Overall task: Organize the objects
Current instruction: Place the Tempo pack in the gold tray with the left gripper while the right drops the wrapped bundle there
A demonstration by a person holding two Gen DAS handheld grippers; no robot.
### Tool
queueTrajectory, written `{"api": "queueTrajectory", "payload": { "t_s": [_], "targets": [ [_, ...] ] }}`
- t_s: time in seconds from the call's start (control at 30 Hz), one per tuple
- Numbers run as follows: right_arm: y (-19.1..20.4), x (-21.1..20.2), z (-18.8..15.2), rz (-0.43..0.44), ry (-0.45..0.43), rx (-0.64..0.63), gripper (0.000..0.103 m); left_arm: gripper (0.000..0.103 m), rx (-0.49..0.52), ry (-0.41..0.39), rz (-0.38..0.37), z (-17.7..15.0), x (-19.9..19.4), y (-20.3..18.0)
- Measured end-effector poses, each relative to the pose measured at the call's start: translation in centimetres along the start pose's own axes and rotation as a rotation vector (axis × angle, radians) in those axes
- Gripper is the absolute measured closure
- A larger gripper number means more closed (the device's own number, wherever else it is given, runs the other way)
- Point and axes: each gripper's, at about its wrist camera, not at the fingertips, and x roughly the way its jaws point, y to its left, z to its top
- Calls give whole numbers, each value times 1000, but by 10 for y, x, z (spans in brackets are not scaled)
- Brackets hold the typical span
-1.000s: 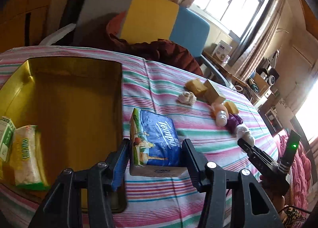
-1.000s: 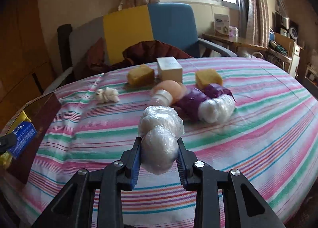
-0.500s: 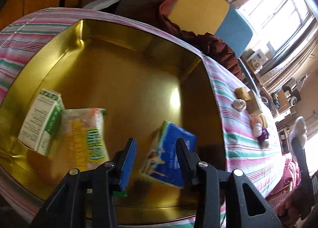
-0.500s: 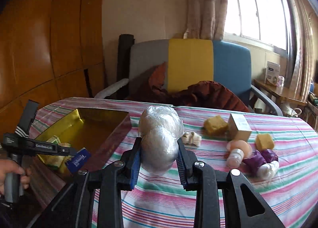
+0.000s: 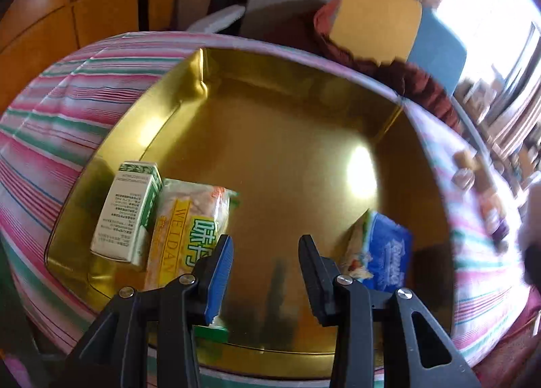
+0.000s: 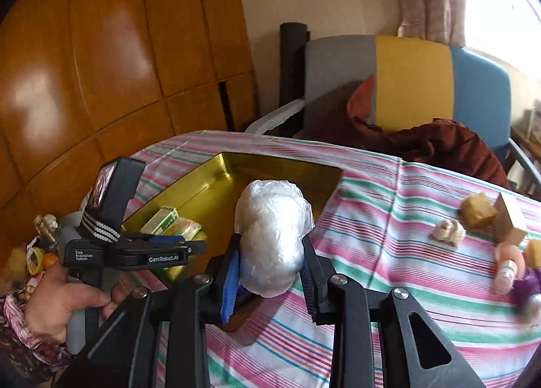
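Tin (image 5: pixel 189 107) holds three packs: carton (image 5: pixel 126 213), snack bag (image 5: pixel 189 229), blue tissue pack (image 5: pixel 387 252) at its right wall | blurred small items on bench (image 6: pixel 389 219) right of tin, count unclear | left gripper (image 5: pixel 265 273) angled down into tin, fingers apart, empty | right gripper (image 6: pixel 270 273) fingers clamp plastic-wrapped bundle (image 6: pixel 272 235) over tin's near corner

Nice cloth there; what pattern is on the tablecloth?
The tablecloth has pink, green and white stripes with thin blue lines, clearest in the right wrist view.
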Motion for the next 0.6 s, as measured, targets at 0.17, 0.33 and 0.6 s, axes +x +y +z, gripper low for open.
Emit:
{"api": "queueTrajectory", "payload": {
  "t_s": [0.17,0.33,0.6],
  "targets": [
    [24,30,1,53,70,-30,71,56,-157,-176,-135,1,-40,20],
    [42,65,2,117,147,-16,71,53,-299,-319,-124,2,-72,44],
    [64,112,-8,160,250,24,40,50,-398,-355,-109,2,-81,69]
  ]
}}
